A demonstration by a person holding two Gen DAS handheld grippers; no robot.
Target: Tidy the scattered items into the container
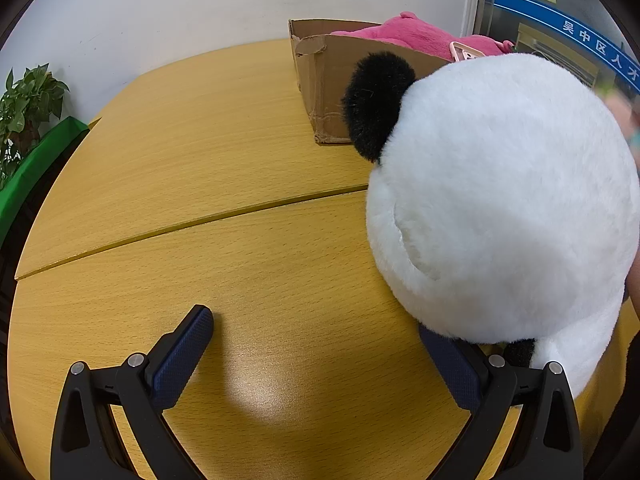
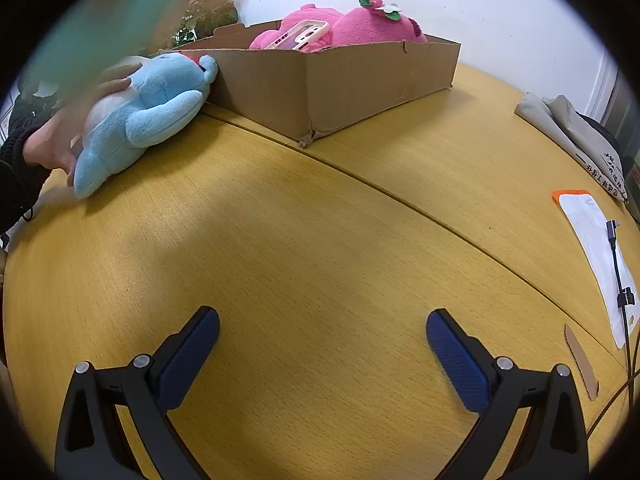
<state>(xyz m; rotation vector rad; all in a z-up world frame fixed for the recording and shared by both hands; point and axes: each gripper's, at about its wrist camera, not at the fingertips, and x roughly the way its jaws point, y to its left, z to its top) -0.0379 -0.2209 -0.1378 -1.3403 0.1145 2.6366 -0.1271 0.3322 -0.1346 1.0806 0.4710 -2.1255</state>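
Box (image 2: 340, 84), far side of table (image 2: 320, 220): holds 1 pink plush (image 2: 348, 24) with 1 phone case (image 2: 302, 34) on top. Stowed: 2.
Blue plush (image 2: 140, 116): on table, touching box's left wall, a bare hand (image 2: 52, 144) on it. Outstanding.
Panda (image 1: 500, 200): on table beside my left gripper (image 1: 316, 356), near box corner. Outstanding.
My left fingers: wide, empty. My right gripper (image 2: 322, 354): wide, empty, over bare table.

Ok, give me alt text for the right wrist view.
The open right tool hovers over a bare stretch of yellow wooden table, holding nothing. Beyond it, a cardboard box holds a pink plush toy and a phone case; a hand touches a blue plush toy beside the box.
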